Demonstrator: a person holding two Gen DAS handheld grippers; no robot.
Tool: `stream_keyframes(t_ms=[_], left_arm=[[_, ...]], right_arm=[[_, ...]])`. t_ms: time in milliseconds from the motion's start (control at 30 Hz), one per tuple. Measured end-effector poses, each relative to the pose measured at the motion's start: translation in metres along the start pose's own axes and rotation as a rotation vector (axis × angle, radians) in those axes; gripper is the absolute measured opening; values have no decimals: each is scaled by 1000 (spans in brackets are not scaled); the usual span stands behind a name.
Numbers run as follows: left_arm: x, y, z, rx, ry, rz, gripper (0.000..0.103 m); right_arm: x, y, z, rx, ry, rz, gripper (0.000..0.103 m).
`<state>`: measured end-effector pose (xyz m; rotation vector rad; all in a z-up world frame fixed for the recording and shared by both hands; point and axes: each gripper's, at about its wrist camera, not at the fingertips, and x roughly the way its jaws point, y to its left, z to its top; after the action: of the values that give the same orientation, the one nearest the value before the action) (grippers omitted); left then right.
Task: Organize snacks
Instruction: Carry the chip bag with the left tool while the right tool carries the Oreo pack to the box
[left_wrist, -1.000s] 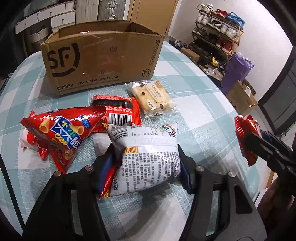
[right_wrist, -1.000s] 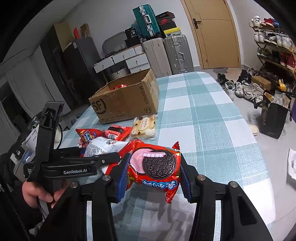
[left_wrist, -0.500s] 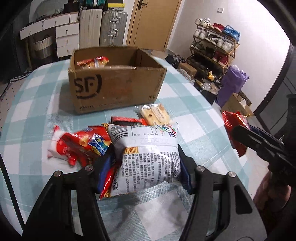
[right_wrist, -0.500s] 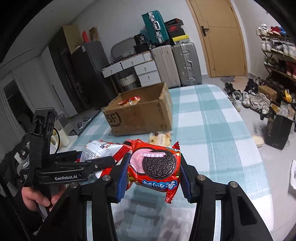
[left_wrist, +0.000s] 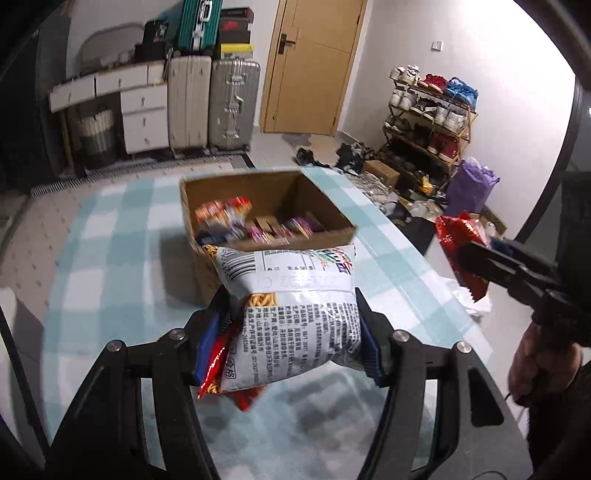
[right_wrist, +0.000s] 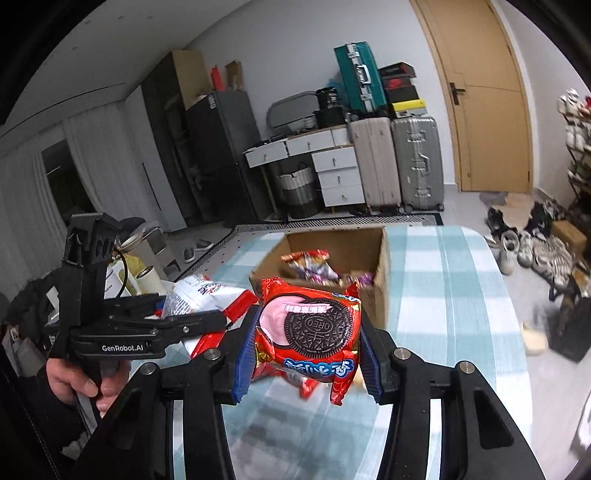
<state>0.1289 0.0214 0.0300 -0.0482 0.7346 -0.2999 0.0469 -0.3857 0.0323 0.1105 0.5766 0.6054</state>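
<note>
Left wrist view: the left gripper (left_wrist: 288, 332) is clamped on a white snack bag (left_wrist: 291, 317), its blue pads (left_wrist: 369, 349) pressing the bag's two sides; the bag's back panel, with barcode and printed text, faces the camera, and a red edge of wrapper shows at its lower left. The bag hangs clear above the checked tablecloth (left_wrist: 110, 280). Just beyond it stands the open cardboard box (left_wrist: 266, 218), which holds several small packets, blurred in this view. At the right edge the right gripper (left_wrist: 469, 258) appears from the side, with red wrapper at its tip and a hand (left_wrist: 535, 365) on its grip. Right wrist view: the right gripper (right_wrist: 306, 336) is closed narrowly on a red Oreo pack (right_wrist: 306, 328), pads against both sides, the cookie picture facing the camera and the pack held above the cloth (right_wrist: 461, 295). The box (right_wrist: 332, 258) lies directly behind the pack, with packets visible inside. To the left, the left gripper (right_wrist: 207, 314) and its white bag (right_wrist: 199, 295) are seen in profile, a hand (right_wrist: 85, 380) wrapped round the handle. Background: suitcases (right_wrist: 395, 158), a wooden door (right_wrist: 487, 110) and a shoe rack (left_wrist: 428, 114).
</note>
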Motion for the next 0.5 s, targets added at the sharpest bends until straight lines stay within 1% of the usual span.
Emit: stream_keyframes(t_ms=[167, 267, 400, 500], left_arm=[[-6, 8, 34, 29, -20, 19, 59], [-6, 18, 52, 10, -23, 8, 59], [4, 35, 77, -43, -12, -20, 59], [10, 44, 92, -51, -22, -3, 59]], right_arm=[[14, 3, 30, -31, -18, 8, 48], [23, 4, 49, -36, -31, 14, 48], [36, 8, 72, -61, -42, 14, 48], [49, 7, 85, -65, -37, 15, 48]])
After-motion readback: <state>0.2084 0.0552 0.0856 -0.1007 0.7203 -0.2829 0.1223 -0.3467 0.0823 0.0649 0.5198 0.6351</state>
